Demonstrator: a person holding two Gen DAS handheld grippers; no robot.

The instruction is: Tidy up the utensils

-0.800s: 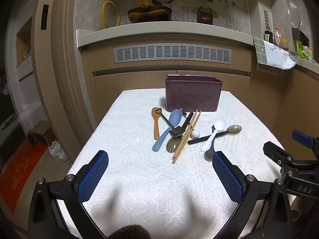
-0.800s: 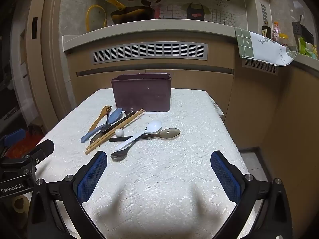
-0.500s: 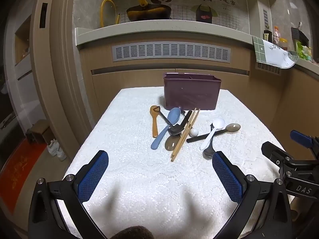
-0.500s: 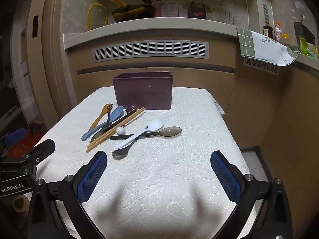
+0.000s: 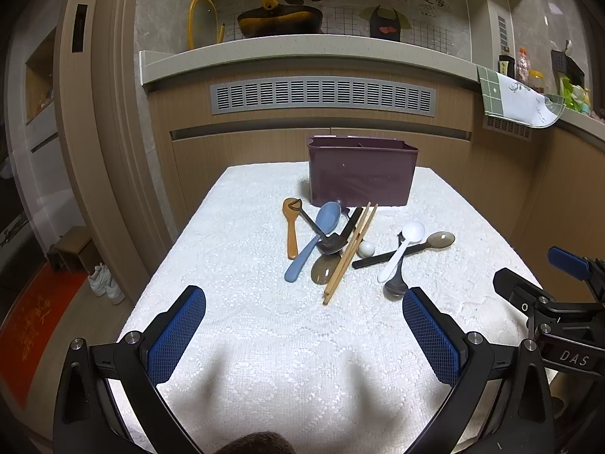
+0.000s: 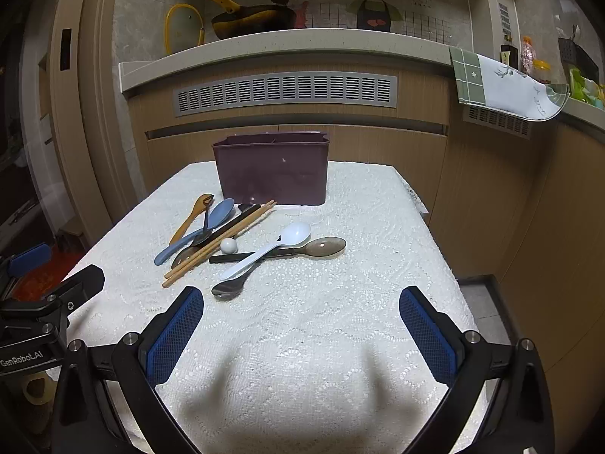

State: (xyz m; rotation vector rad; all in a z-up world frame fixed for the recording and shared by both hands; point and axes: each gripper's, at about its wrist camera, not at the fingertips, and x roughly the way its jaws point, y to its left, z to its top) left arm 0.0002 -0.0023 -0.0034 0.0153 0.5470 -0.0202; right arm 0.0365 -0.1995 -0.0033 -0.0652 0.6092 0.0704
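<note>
A dark purple utensil holder (image 5: 361, 174) (image 6: 274, 170) stands at the table's far end. In front of it lies a heap of utensils: a wooden spoon (image 5: 290, 227), a blue spoon (image 5: 314, 242) (image 6: 196, 232), wooden chopsticks (image 5: 349, 253) (image 6: 219, 244), a white spoon (image 5: 402, 249) (image 6: 270, 247), a translucent brown spoon (image 5: 438, 240) (image 6: 321, 246), and dark spoons. My left gripper (image 5: 302, 335) is open and empty, short of the heap. My right gripper (image 6: 300, 331) is open and empty, near the front right of the heap.
The table wears a white lace cloth (image 5: 264, 340) (image 6: 359, 265). A wooden cabinet with a grey vent (image 5: 321, 94) stands behind. A green checked towel (image 6: 491, 83) hangs off the counter at right. The floor drops off both sides.
Both grippers have edged slightly nearer the table and tilted; the utensils and the holder have not moved. Both stay open.
</note>
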